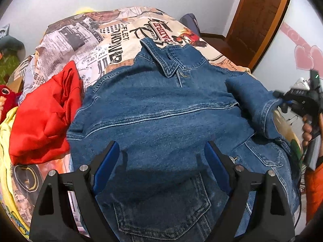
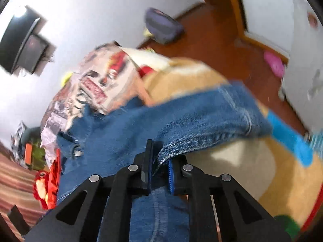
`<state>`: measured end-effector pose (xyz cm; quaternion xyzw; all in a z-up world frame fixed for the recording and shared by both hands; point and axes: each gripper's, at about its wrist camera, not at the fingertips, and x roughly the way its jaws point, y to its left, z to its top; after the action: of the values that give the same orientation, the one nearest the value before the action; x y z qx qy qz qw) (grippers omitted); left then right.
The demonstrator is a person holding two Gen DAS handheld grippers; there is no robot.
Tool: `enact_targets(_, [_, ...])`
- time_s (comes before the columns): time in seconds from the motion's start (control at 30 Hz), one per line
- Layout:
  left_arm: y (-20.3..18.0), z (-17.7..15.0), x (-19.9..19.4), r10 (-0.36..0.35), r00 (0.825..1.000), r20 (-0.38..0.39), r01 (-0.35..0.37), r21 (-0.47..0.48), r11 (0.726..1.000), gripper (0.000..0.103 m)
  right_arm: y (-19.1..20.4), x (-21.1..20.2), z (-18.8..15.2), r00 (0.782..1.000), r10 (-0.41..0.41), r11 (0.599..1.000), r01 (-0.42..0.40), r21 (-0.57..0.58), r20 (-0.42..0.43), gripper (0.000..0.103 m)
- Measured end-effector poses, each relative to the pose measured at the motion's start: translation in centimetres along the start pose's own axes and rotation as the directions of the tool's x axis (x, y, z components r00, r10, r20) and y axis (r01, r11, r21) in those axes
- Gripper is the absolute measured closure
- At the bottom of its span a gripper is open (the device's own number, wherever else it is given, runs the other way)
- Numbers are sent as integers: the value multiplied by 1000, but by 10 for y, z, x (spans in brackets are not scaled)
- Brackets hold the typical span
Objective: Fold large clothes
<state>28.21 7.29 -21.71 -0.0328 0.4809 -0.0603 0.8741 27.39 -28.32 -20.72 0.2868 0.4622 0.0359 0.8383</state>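
A blue denim jacket [image 1: 161, 104] lies spread on the bed, collar at the far end. My left gripper [image 1: 161, 147] hovers over its lower part, jaws wide open with nothing between them. At the right edge of the left wrist view, my right gripper [image 1: 282, 102] meets the cuff of the jacket's right sleeve [image 1: 262, 104]. In the right wrist view, my right gripper [image 2: 160, 155] is shut on the folded edge of that sleeve [image 2: 201, 121], and the denim runs out between the blue pads. Another denim piece with a stitched pocket [image 1: 161, 211] lies near me, beneath the jacket's hem.
The bed has a newspaper-print cover [image 1: 90, 40]. A red garment [image 1: 44, 117] and a yellow one [image 1: 6, 141] lie at the left, by a red plush toy [image 1: 6, 92]. A wooden door [image 1: 258, 20] stands at the back right. A hand [image 1: 306, 129] holds the right gripper.
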Motion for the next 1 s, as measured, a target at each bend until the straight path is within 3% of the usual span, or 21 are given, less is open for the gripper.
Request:
enact_targets(0.2, [8, -2, -18, 1, 999, 42, 0, -16, 1000, 17, 61, -45, 13, 994, 77, 984, -63, -165, 80, 94])
enact_targets(0.3, [13, -4, -31, 19, 997, 73, -17, -21, 1000, 17, 102, -57, 9, 986, 144, 959, -120, -256, 78, 95])
enact_targets(0.47, [31, -9, -60, 42, 990, 132, -36, -53, 998, 17, 182, -61, -20, 963, 269, 881, -249, -402, -8, 96])
enact_targets(0.57, [47, -16, -76, 74, 984, 161, -61, -85, 994, 17, 221, -47, -51, 942, 317, 828, -333, -451, -112, 96])
enact_targets(0.73, [72, -33, -92, 115, 979, 166, -93, -133, 987, 14, 254, 4, -121, 938, 215, 772, -335, -541, -273, 96])
enact_targets(0.8, [80, -40, -93, 125, 980, 155, -103, -146, 984, 14, 254, 30, -146, 921, 159, 768, -342, -542, -357, 96])
enact_targets(0.87, [86, -47, -93, 130, 981, 144, -107, -156, 982, 14, 243, 53, -166, 885, 119, 785, -362, -503, -451, 95])
enact_targets(1.0, [91, -59, -88, 120, 987, 109, -99, -175, 980, 14, 226, 69, -184, 840, 63, 813, -356, -460, -539, 95])
